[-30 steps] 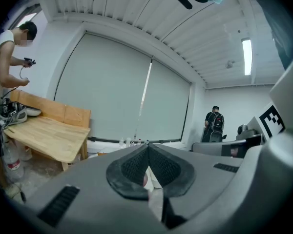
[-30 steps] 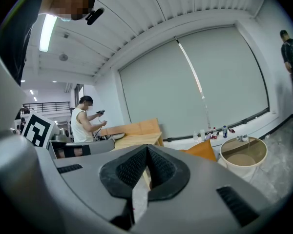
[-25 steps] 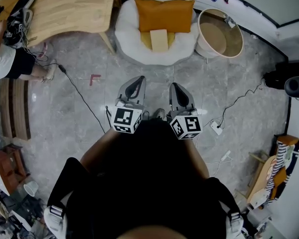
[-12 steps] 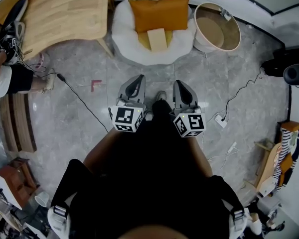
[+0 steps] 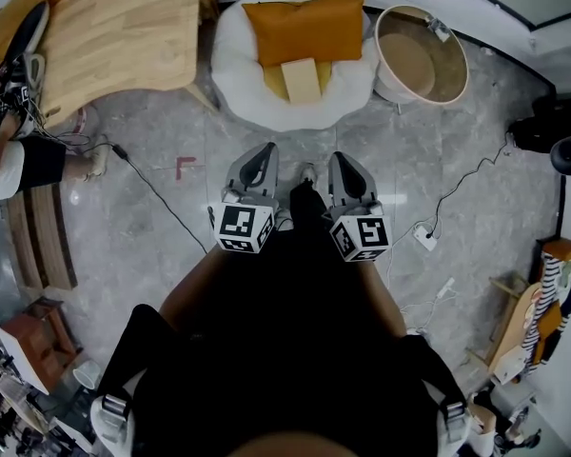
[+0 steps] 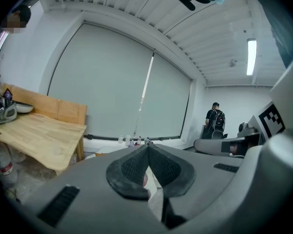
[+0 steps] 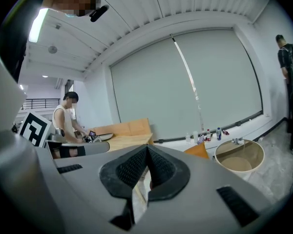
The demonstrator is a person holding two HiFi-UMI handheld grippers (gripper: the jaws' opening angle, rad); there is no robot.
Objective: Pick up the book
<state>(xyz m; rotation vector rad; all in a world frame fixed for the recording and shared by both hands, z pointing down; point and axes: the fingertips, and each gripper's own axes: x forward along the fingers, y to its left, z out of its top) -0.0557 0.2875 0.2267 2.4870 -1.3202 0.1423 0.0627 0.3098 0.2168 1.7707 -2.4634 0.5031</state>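
the book (image 5: 302,77) lies flat on the white cushion seat (image 5: 236,60). it is a pale cream oblong touching the lower edge of the orange pillow (image 5: 305,27) at the seat's back. it lies straight ahead of the person and well apart from both tools, with bare marble floor (image 5: 133,255) between. its long axis runs away from the person, in line with the way the tools point, so its short near edge faces them.

the left tool (image 5: 263,150) and the right tool (image 5: 342,159) are held side by side, both aimed at the seat and tipped only slightly down. the book sits on the line between them, so neither is clearly nearer, and i judge that either could take it. in the left gripper view the two ribbed pads meet at their tips with nothing between them. the right gripper view shows the same, pads pressed together and empty.

the pick has not begun, and i read this as the approach. the coming move turns on closing that forward gap, spreading one tool's jaws and meeting the short near edge. a flat book on a soft cushion offers little to bite. the cushion may also sink under a push and let the book slide toward the pillow. a wooden desk (image 5: 124,27) stands left of the seat and a round tub (image 5: 421,55) stands right of it, both off the straight path.
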